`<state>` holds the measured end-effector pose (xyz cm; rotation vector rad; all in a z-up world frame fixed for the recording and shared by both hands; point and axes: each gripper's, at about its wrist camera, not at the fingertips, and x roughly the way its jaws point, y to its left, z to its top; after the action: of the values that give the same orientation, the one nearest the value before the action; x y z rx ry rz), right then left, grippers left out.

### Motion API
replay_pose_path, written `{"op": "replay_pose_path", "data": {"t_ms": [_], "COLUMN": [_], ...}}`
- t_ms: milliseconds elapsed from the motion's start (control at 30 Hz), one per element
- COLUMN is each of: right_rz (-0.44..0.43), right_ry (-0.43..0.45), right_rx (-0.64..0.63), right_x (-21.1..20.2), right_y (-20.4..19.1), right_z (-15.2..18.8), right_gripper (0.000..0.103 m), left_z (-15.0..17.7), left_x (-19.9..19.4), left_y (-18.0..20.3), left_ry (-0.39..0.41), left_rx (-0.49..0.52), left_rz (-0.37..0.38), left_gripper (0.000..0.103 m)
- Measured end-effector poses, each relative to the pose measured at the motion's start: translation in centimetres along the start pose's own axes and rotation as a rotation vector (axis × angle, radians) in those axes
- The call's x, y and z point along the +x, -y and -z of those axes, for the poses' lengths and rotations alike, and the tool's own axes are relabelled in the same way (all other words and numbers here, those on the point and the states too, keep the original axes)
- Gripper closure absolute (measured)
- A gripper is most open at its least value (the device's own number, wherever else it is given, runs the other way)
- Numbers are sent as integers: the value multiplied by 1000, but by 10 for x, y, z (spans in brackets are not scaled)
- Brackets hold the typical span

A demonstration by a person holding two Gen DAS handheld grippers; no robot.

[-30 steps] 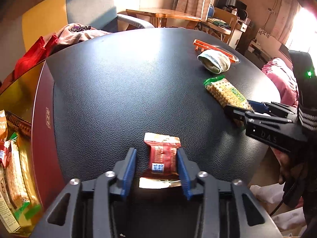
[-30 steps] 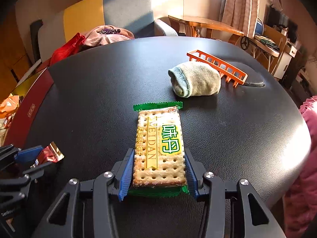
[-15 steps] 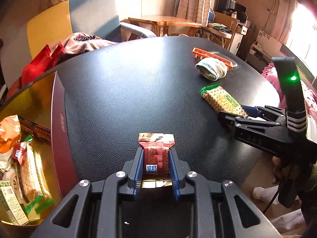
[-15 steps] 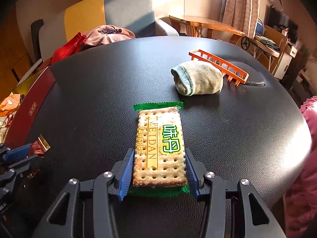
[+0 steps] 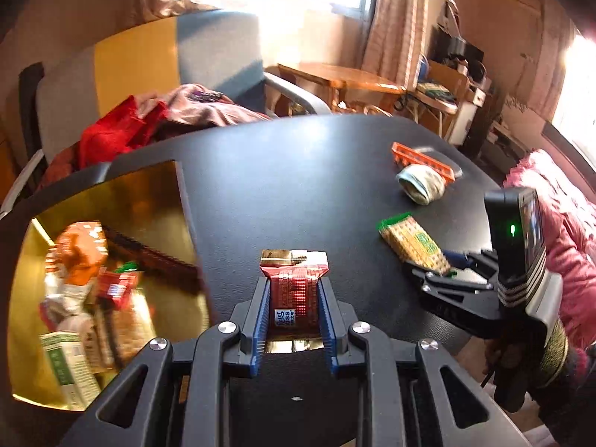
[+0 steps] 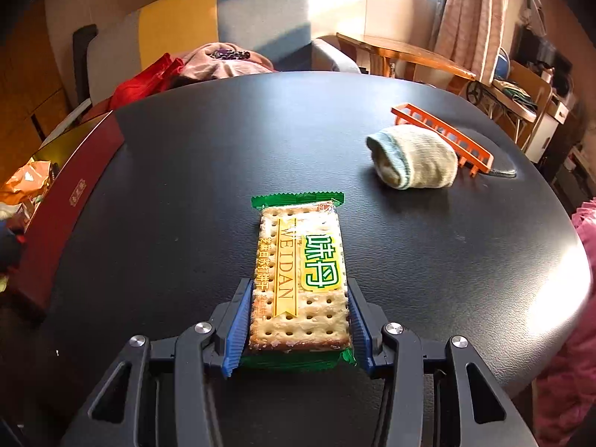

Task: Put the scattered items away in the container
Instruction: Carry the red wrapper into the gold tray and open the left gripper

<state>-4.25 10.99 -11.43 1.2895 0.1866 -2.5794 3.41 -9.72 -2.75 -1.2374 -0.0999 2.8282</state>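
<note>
pinching a small red snack packet (image 5: 294, 290) between its blue pads, the left hand-held gripper (image 5: 294, 320) is closed tight on it above the black desk (image 5: 298, 186), just right of the gold-lined red box (image 5: 164, 193) already holding other snacks. the right hand-held gripper (image 6: 296, 320) is partly closed, its pads pressed against both sides of a green-edged cracker pack (image 6: 301, 272) over the desk. a rolled sock (image 6: 413, 164) lies further back, touching an orange rack (image 6: 443, 134).

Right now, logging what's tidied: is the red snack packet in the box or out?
Out. The red snack packet is clamped in the left tongs over the black table, beside the gold-lined box.
</note>
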Motion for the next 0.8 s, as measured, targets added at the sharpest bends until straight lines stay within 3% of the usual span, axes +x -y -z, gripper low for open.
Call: {"op": "replay_pose_path", "data": {"t_ms": [200,400,533,800], "right_rz": [3,5,5,9], "right_ry": [1,-2,-6,-10], "right_rx": [-21,-25,-25,-33], "right_x": [2,3,4,5], "right_y": [-10,-11,-11,-14], "right_z": [0,0,-1,-1], "right_gripper": [55,54,54,54], "left_z": [-3,2,7,18], "left_x": [-28,-27,-15,1], "left_y": [-85,-152,-174,-181], "left_ry": [41,13,-15,-44], "left_rx": [-152,-226,-240,-277], "left_rz": [-123,-250,-307,-352], "left_gripper": [79,79,79,74]}}
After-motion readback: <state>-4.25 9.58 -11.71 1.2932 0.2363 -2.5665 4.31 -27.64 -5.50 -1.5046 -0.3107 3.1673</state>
